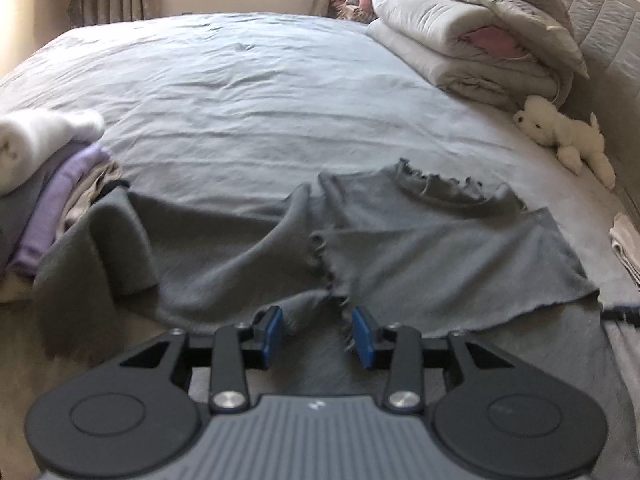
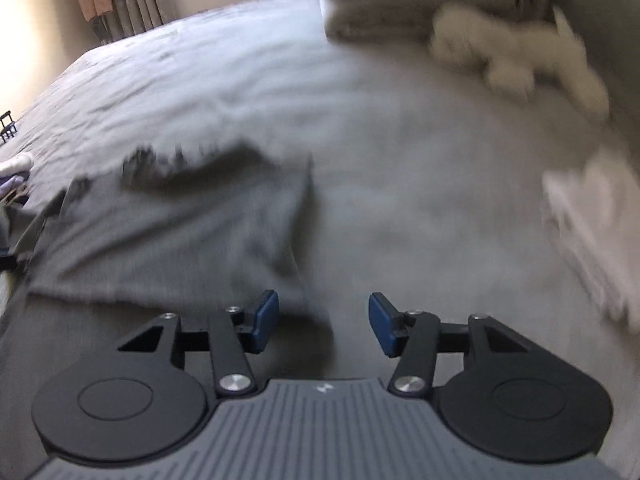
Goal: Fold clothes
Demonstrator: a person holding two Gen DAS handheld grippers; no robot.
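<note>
Oddly, we find no readable writing anywhere; only a small pale emblem marks each gripper's ribbed grey housing, too small to make out. From the left wrist view we see the grey top (image 1: 420, 240) spread on the bed (image 1: 248, 92), its frilled collar away from us, one sleeve trailing toward a stack of folded clothes (image 1: 52, 184). Our left gripper (image 1: 318, 334) hovers at the garment's near edge, blue pads spread, gripping nothing. That view alone shows a white plush toy (image 1: 568, 136) sharply, beside piled quilts (image 1: 472, 36). The right wrist view is blurred; our right gripper (image 2: 323, 322) is spread wide just beside the top's near corner.
</note>
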